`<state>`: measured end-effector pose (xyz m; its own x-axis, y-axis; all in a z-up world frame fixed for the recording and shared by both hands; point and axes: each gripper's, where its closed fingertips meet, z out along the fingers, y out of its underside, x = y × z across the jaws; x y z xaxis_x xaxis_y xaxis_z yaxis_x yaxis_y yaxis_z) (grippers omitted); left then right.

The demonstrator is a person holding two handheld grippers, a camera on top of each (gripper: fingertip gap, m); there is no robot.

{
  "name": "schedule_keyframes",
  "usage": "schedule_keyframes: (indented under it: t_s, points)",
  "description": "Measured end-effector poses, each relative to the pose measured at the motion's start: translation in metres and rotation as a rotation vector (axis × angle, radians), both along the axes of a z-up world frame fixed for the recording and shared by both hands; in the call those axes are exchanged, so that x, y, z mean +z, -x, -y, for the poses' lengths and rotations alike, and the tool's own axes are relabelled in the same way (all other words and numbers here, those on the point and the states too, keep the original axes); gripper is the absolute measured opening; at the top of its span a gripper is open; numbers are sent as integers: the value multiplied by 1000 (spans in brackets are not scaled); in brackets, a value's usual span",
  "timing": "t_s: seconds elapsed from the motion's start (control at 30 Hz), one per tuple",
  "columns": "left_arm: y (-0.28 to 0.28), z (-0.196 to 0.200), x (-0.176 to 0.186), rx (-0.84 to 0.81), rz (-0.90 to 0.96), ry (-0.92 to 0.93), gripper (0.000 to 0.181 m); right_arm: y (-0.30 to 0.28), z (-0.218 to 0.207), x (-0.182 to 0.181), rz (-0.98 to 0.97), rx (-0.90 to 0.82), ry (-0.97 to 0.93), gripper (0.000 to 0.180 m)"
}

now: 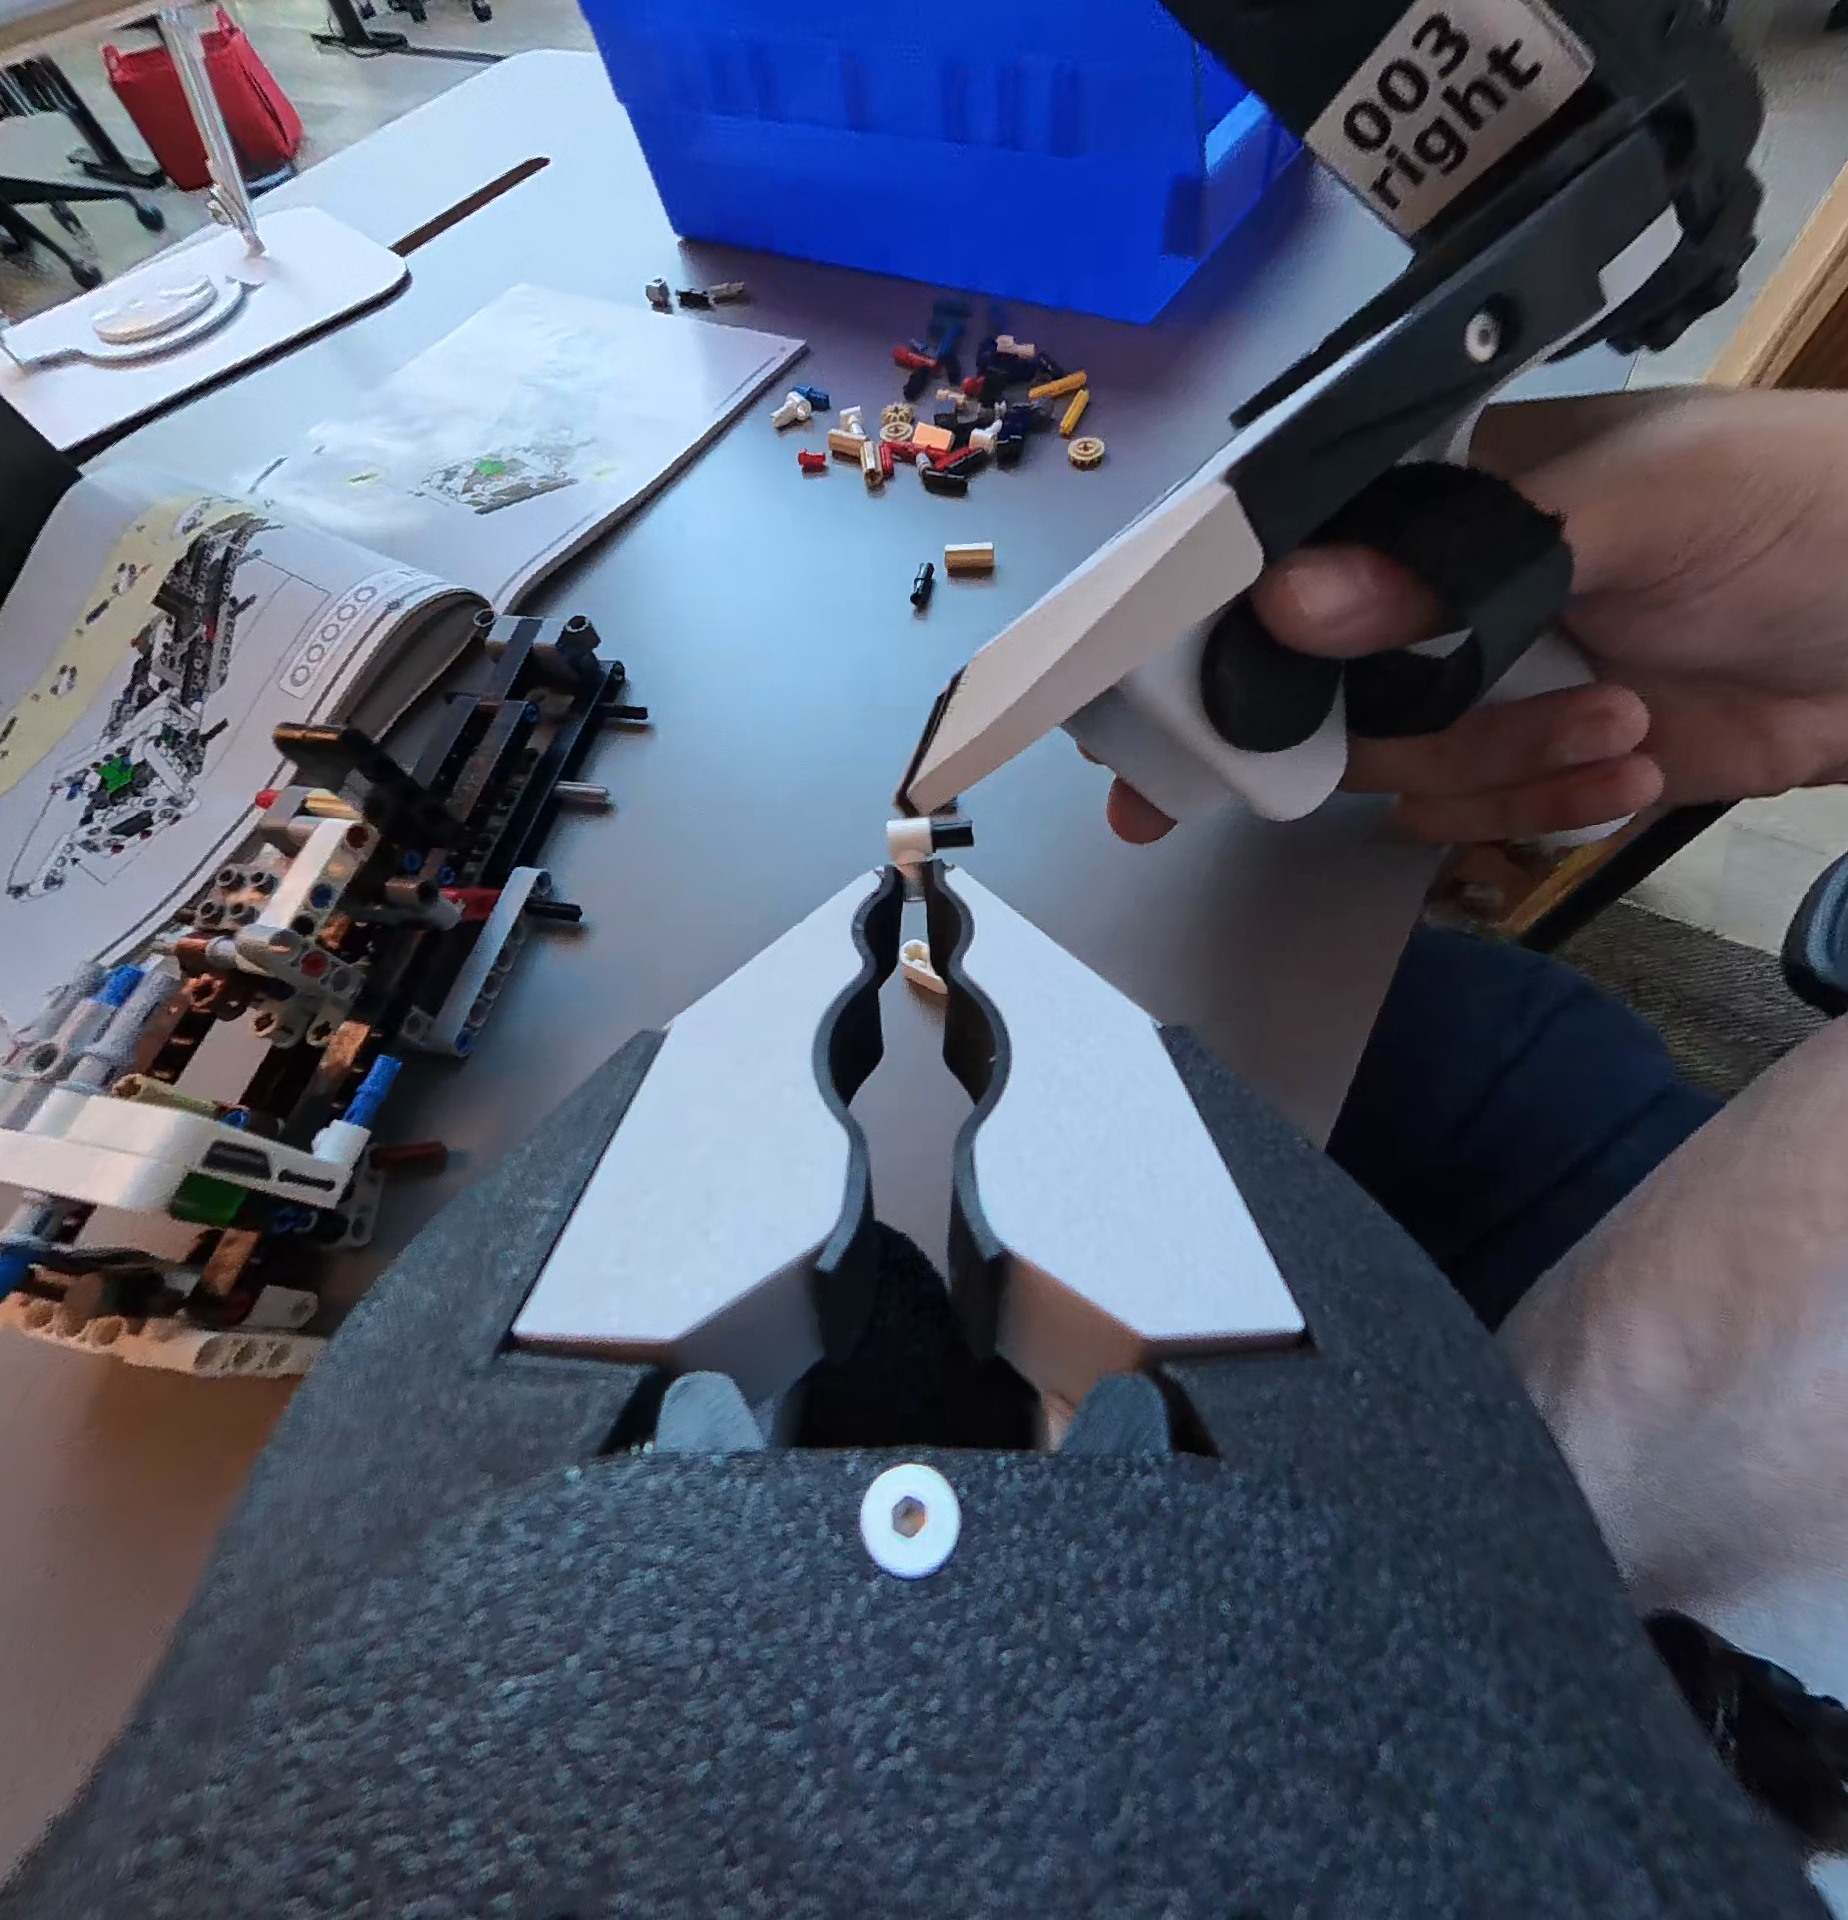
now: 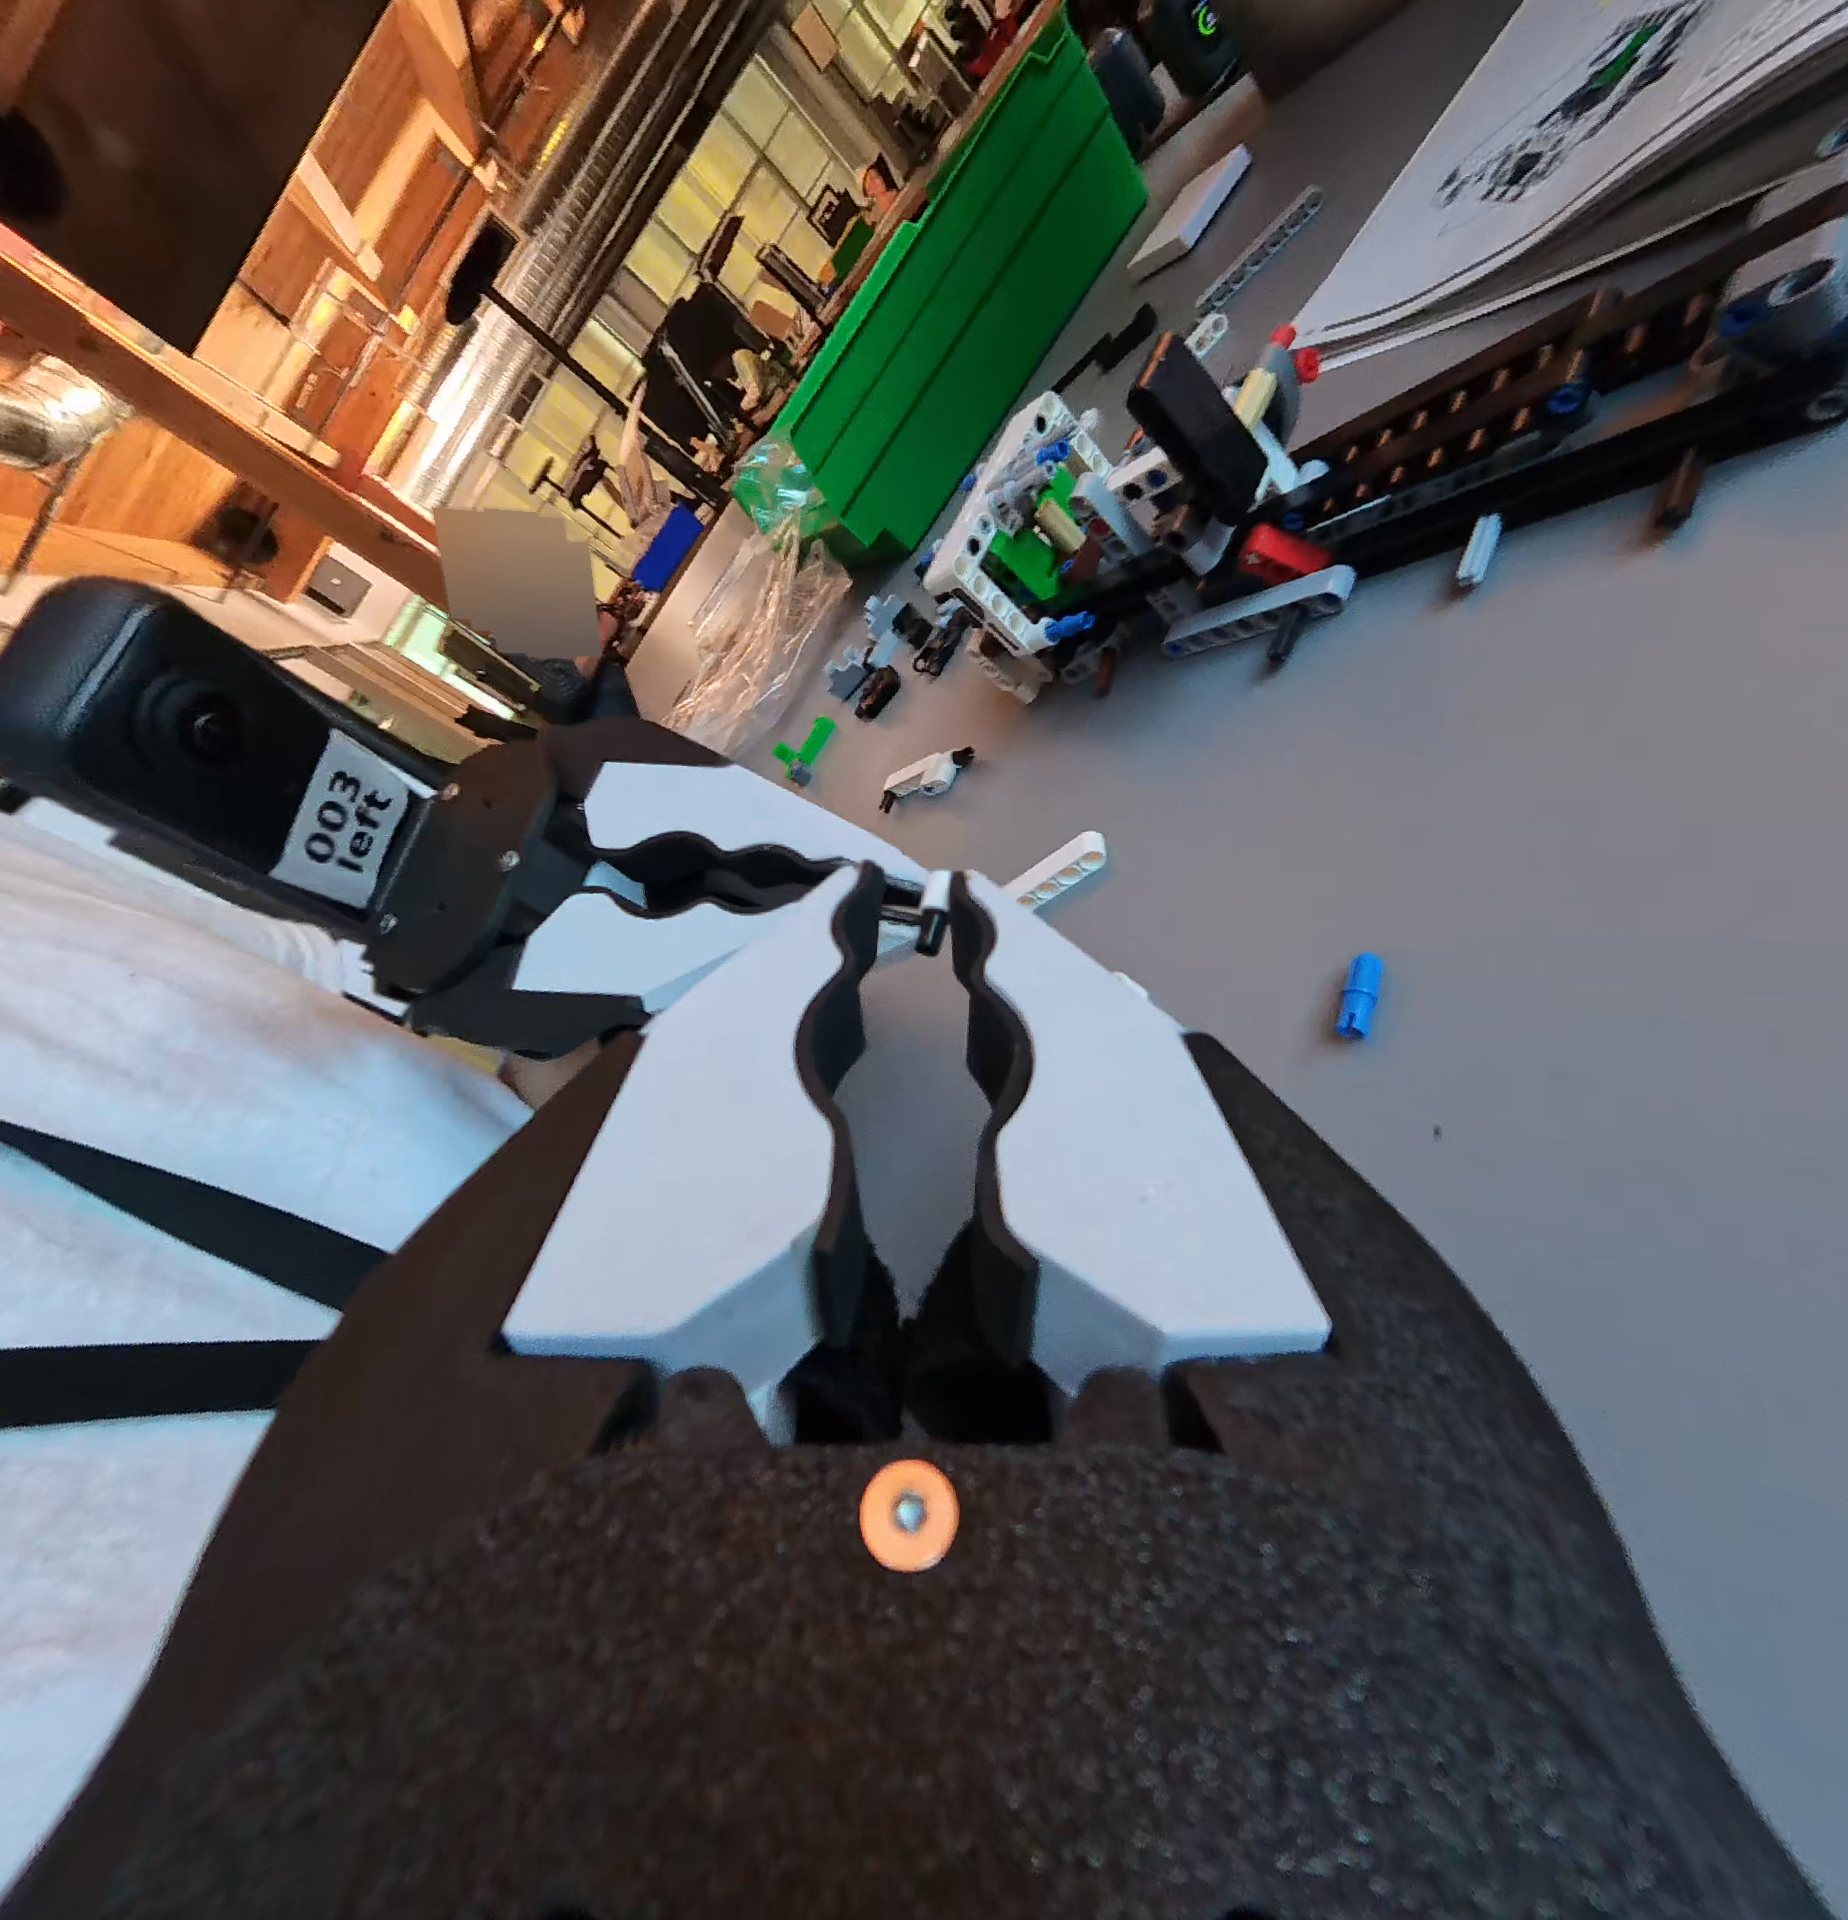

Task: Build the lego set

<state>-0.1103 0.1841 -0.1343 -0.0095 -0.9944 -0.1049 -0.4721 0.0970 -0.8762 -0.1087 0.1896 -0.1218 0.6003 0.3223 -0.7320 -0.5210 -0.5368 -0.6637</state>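
Note:
My left gripper [image 1: 909,878] is shut at its tips on a small grey stem that carries a white sleeve with a black pin [image 1: 925,831], held above the grey table [image 1: 774,644]. My right gripper [image 1: 925,805] comes in from the upper right, and its tips meet that piece from above. In the right wrist view my right gripper [image 2: 915,896] is closed around the white and black pin piece [image 2: 935,914], with the left gripper [image 2: 691,883] meeting it from the left. The half-built model [image 1: 276,987] lies to the left and also shows in the right wrist view [image 2: 1159,520].
An open instruction booklet [image 1: 432,447] lies behind the model. A pile of loose pieces [image 1: 961,416] sits before a blue bin [image 1: 930,135]. A small white piece [image 1: 920,961] lies under the left fingers. A green bin [image 2: 961,312], a white beam [image 2: 1065,862] and a blue pin [image 2: 1358,995] are nearby. Left and right tips are no more than a few centimetres apart.

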Motion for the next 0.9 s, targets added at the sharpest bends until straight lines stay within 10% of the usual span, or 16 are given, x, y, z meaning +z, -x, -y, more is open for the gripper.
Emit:
schedule_keyframes:
  t_s: [0.9]
  points:
    - [4,14,23,-102,149,-114,2,0,14,8,-129,82,-6,15]
